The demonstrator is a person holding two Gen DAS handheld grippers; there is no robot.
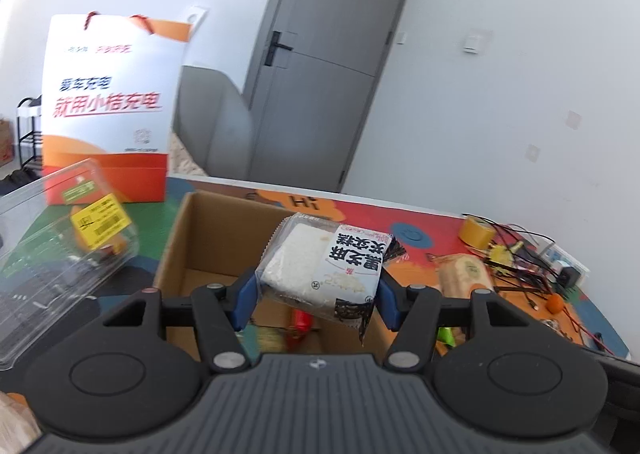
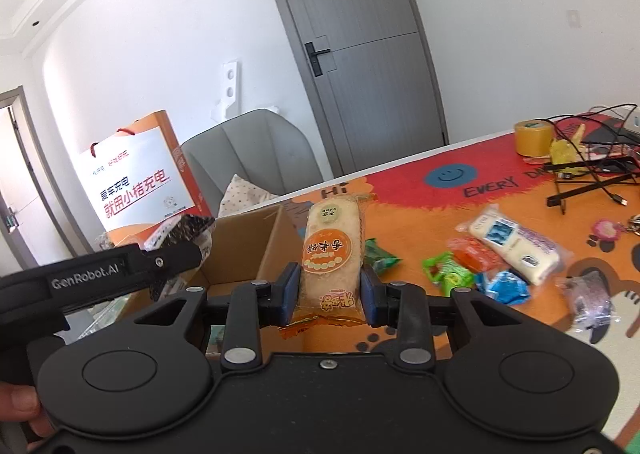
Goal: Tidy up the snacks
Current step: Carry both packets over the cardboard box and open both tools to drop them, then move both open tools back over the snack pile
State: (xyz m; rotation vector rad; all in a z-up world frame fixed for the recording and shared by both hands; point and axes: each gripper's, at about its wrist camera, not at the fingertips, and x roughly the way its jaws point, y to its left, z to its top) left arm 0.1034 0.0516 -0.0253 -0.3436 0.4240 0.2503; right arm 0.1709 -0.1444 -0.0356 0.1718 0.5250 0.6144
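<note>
The left gripper [image 1: 318,300] clamps a black-and-white rice cake packet [image 1: 326,266] above the cardboard box [image 1: 208,230]; the right gripper [image 2: 330,294] pinches a rice cracker packet [image 2: 332,258], box at ten o'clock. Both look light, crinkly, crushable; hold across the flat sides.

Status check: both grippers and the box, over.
Left gripper shut on rice cake pack over cardboard box. Right gripper shut on orange-label pack. Nothing blocking.
</note>
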